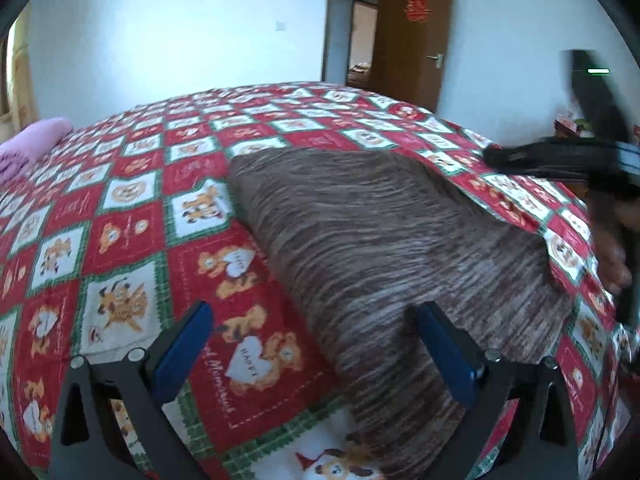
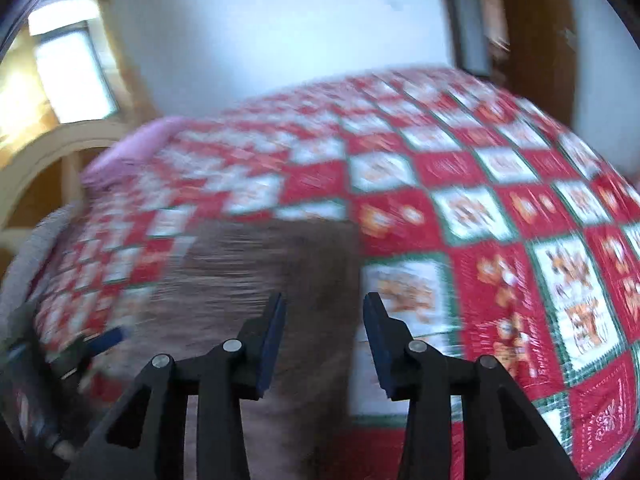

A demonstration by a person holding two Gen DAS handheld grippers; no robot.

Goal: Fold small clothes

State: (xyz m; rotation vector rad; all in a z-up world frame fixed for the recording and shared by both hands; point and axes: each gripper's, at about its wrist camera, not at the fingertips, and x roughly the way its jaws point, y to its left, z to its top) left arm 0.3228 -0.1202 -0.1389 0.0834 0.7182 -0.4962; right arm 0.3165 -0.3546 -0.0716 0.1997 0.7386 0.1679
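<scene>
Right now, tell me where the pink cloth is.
The pink cloth lies at the bed's far left edge in the left wrist view, beyond the brown garment.

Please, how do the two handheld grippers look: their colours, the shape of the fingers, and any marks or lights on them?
Both grippers have black angular linkage arms with round silver pivot pins. The left gripper and right gripper carry flat blue pads on the inner finger faces. Seen from the left camera, the right gripper's blurred black body shows a small green light.
</scene>
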